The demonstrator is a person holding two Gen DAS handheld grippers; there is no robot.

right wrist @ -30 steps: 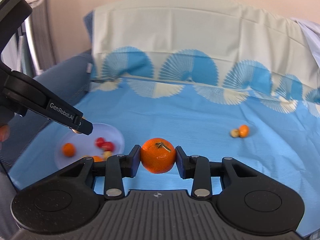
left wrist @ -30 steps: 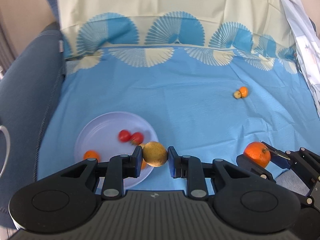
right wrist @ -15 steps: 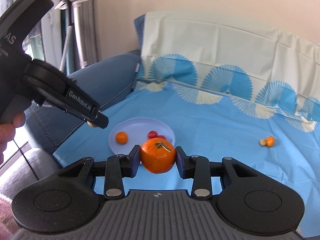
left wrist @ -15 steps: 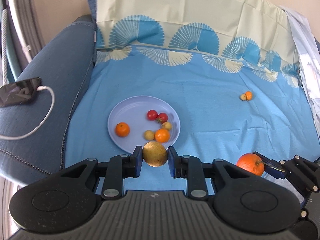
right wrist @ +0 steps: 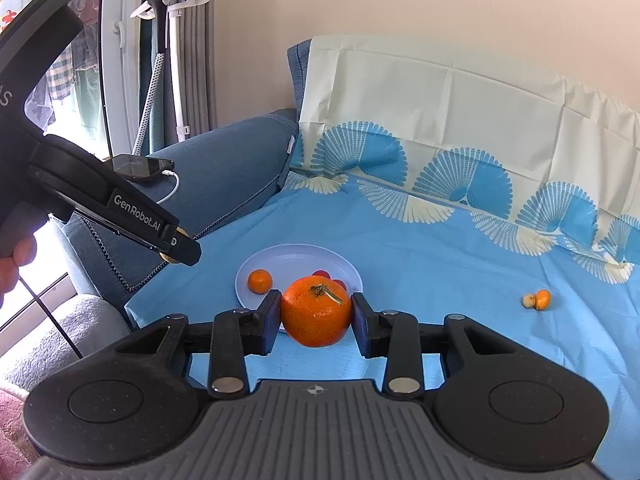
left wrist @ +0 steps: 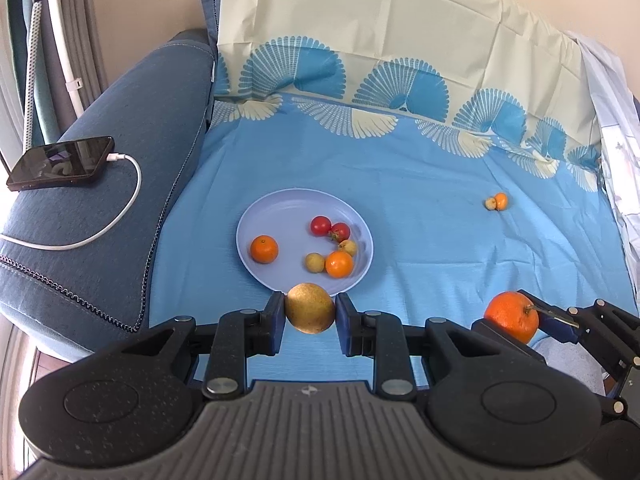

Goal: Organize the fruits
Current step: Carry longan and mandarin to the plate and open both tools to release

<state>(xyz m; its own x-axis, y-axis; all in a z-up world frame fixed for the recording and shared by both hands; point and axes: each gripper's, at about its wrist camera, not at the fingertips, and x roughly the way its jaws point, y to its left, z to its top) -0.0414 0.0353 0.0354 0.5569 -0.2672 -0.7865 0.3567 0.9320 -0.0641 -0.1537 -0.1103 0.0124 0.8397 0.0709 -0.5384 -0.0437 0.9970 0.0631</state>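
My left gripper (left wrist: 310,314) is shut on a golden-brown round fruit (left wrist: 309,308), held in the air in front of the near rim of a lavender plate (left wrist: 256,216). The plate holds two small oranges (left wrist: 264,249), two red tomatoes (left wrist: 321,225) and two small yellow fruits (left wrist: 314,262). My right gripper (right wrist: 316,316) is shut on a large orange (right wrist: 316,310), held above the blue cloth to the right of the plate (right wrist: 296,256); it shows in the left wrist view (left wrist: 512,316). A small orange and a small yellow fruit (left wrist: 496,202) lie together far right on the cloth.
A blue patterned cloth (left wrist: 400,200) covers the sofa seat and back. A phone (left wrist: 60,164) on a white charging cable lies on the dark blue armrest at left. A white sheet (left wrist: 616,128) hangs at right. A garment steamer stand (right wrist: 160,40) is behind the sofa.
Both grippers have pulled back and up from the plate with their fruits still gripped. The left view has swung left, and the armrest with the phone now shows.
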